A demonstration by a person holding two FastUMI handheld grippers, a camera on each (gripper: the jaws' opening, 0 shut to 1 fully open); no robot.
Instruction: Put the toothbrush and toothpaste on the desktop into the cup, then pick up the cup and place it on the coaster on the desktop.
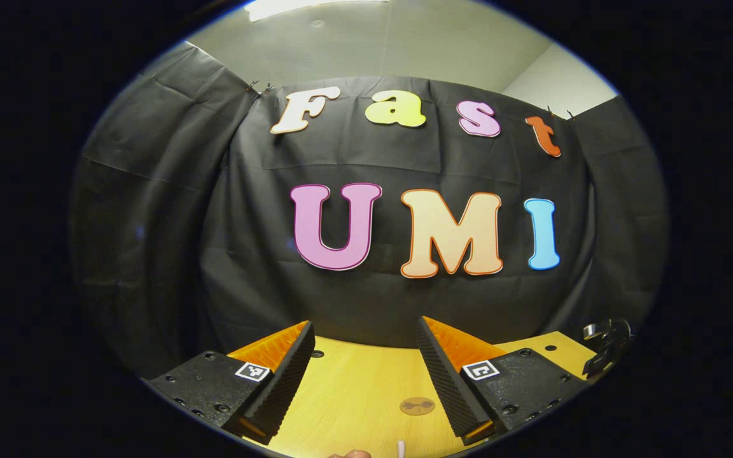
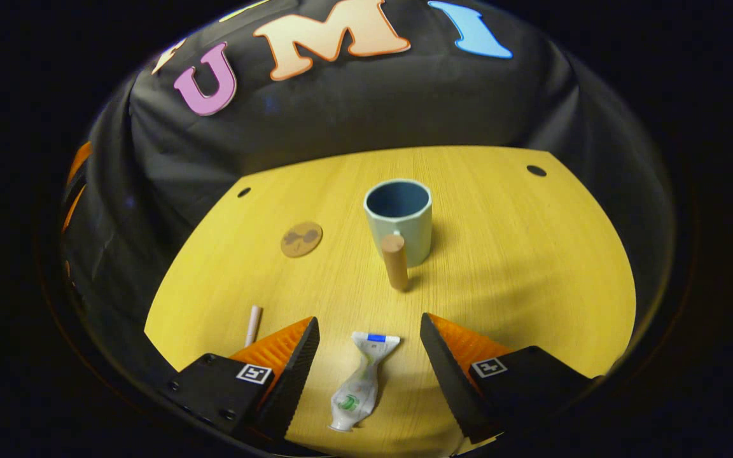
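The right gripper (image 2: 366, 375) is hanging released over the toothpaste (image 2: 361, 381). The left gripper (image 1: 366, 381) is gaping too, with the coaster (image 1: 417, 406) lying ahead. The pale stick (image 2: 253, 324) is possibly the toothbrush.

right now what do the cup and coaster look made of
Cup: looks like glazed ceramic, smooth pale blue-green wall, darker inside; its handle looks like bare wood, matte tan. Coaster: probably wood or cork, a flat matte brown disc with a dark print.

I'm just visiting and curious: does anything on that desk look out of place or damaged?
Only the toothpaste stands out: the tube is squeezed and twisted, lying flat between the right gripper's open fingers. The cup stands upright and empty, and the coaster lies flat and bare. No spill shows.
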